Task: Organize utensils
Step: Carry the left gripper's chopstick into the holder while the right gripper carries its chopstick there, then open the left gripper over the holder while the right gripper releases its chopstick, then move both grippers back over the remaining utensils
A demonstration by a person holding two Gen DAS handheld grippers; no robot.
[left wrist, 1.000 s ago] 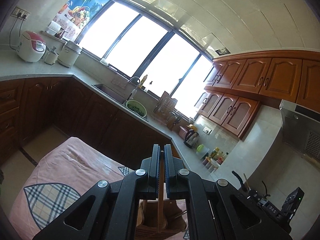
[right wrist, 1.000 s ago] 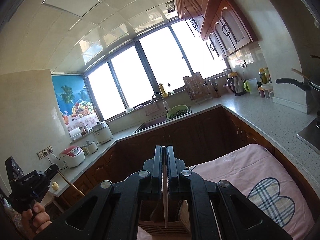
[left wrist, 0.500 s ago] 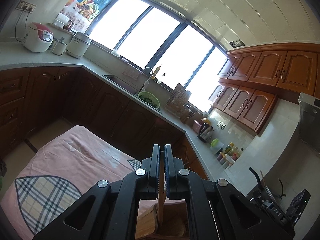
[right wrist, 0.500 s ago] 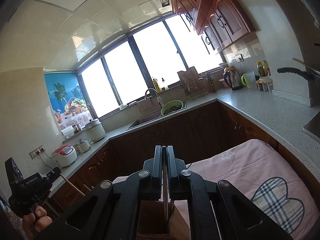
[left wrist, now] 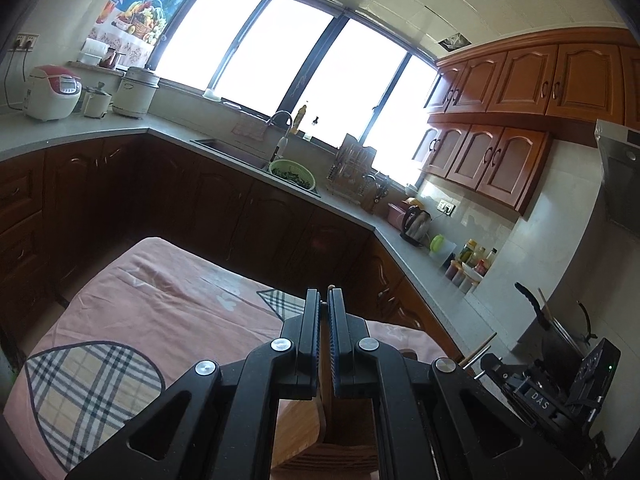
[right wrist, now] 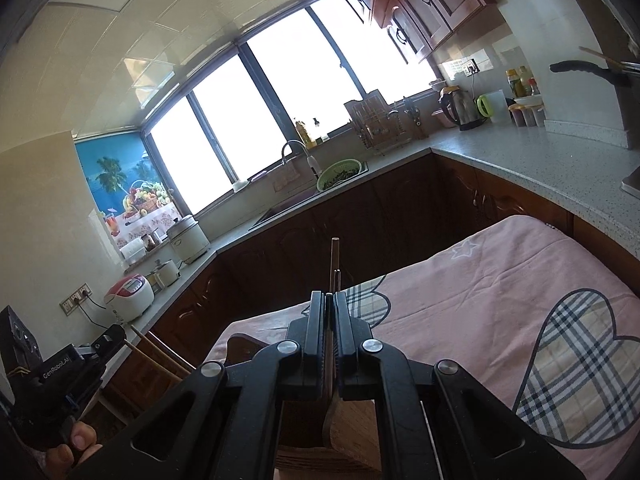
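While a pink cloth-covered surface with plaid hearts spreads below, a bamboo utensil holder stands at its near edge, and the left gripper and right gripper each have fingers clamped on a wooden utensil handle above it.

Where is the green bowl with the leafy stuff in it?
The green bowl sits on the far counter under the window, right beside the sink tap, with the dish rack on its other side.

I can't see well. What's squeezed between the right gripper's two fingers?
A thin wooden utensil handle stands between the right gripper fingers, poking past their tips. The right wrist view shows it.
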